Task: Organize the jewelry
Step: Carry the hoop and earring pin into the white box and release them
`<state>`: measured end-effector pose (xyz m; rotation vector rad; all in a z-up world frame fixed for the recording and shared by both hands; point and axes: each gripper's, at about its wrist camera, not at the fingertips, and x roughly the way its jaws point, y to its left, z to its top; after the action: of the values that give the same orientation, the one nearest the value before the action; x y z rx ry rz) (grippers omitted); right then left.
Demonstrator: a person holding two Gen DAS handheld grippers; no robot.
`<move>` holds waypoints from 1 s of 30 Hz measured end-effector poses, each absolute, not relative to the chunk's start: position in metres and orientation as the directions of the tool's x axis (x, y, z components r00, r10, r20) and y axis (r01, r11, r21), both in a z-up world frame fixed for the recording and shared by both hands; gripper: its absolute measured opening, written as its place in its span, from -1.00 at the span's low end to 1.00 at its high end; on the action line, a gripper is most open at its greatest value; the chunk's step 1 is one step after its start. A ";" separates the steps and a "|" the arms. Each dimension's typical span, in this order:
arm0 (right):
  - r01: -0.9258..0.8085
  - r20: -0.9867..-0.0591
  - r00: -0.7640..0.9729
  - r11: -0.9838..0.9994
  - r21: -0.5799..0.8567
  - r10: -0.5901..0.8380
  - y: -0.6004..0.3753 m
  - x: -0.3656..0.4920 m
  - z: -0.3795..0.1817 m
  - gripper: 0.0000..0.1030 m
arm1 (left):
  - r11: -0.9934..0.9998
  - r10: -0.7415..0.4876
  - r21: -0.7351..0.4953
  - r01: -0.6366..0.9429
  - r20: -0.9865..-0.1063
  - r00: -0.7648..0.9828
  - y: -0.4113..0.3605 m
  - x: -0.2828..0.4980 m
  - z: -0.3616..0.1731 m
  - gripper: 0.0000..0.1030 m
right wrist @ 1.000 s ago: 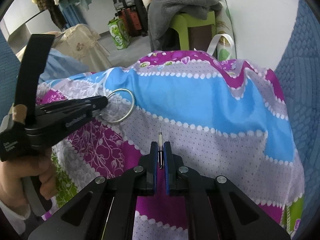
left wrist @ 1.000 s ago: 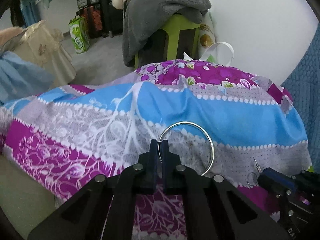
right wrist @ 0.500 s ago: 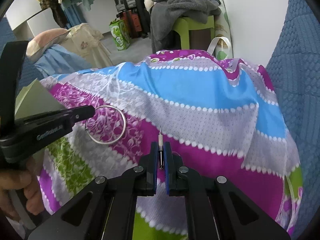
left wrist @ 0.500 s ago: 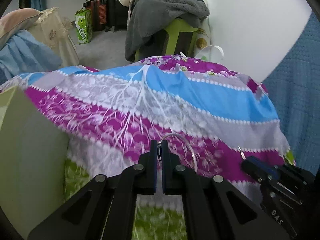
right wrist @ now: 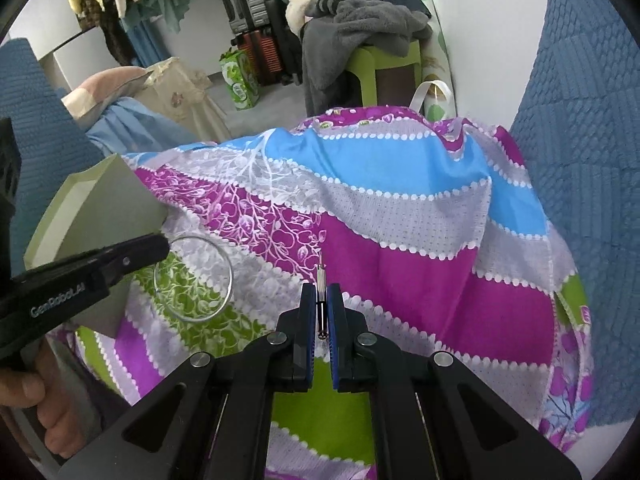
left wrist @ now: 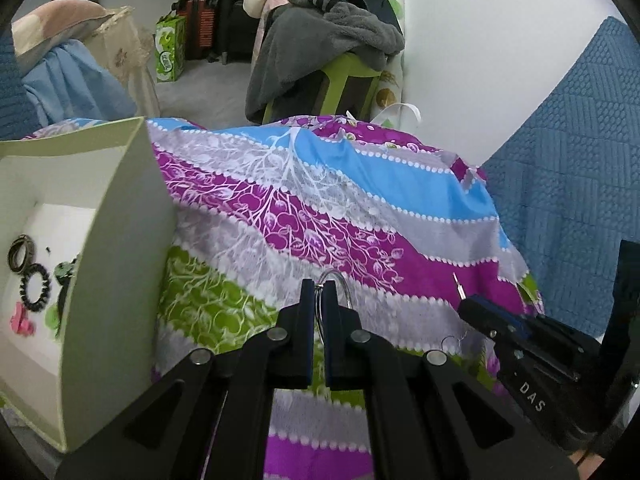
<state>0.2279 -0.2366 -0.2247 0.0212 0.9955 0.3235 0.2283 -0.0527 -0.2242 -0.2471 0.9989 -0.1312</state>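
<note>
My left gripper is shut on a thin silver hoop, seen nearly edge-on; from the right wrist the hoop hangs round and whole off the left gripper's tip. A slim metal pin piece stands up between the pads of my right gripper, which is shut on it. In the left wrist view the right gripper sits low on the right. A pale green open box stands at the left, holding rings, a black hair tie and small pink and green bits.
Everything hangs over a bright striped floral bedsheet. A blue quilted surface rises on the right. Behind the bed a green stool piled with grey clothes stands by the white wall. A hand grips the left tool.
Both grippers have drawn back and up over the sheet, keeping their pieces. The green box has come into view at the left, close beside the left gripper. The hoop now appears edge-on from the left wrist.
</note>
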 end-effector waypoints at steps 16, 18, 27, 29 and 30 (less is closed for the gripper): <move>-0.257 -0.815 0.518 0.956 0.143 0.261 -0.217 0.218 -0.161 -0.93 | 0.959 -0.256 -0.279 0.036 -0.811 0.526 -0.033 0.209 -0.157 -0.95; -0.261 -0.807 0.529 0.955 0.139 0.262 -0.213 0.220 -0.148 -0.93 | 0.961 -0.255 -0.273 0.046 -0.808 0.532 -0.030 0.209 -0.145 -0.95; -0.302 -0.750 0.591 0.944 0.135 0.297 -0.176 0.228 -0.084 -0.93 | 0.962 -0.259 -0.256 0.089 -0.773 0.578 0.000 0.206 -0.092 -0.95; -0.313 -0.734 0.607 0.941 0.132 0.305 -0.164 0.229 -0.070 -0.93 | 0.965 -0.251 -0.248 0.090 -0.763 0.596 0.010 0.205 -0.080 -0.95; -0.319 -0.726 0.612 0.938 0.138 0.315 -0.156 0.230 -0.063 -0.93 | 0.966 -0.246 -0.243 0.087 -0.758 0.604 0.017 0.205 -0.074 -0.95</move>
<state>0.2296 -0.1561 -0.0627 -0.0056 0.8359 0.3657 0.2054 0.0168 -0.0736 -0.1888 0.9036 -0.1939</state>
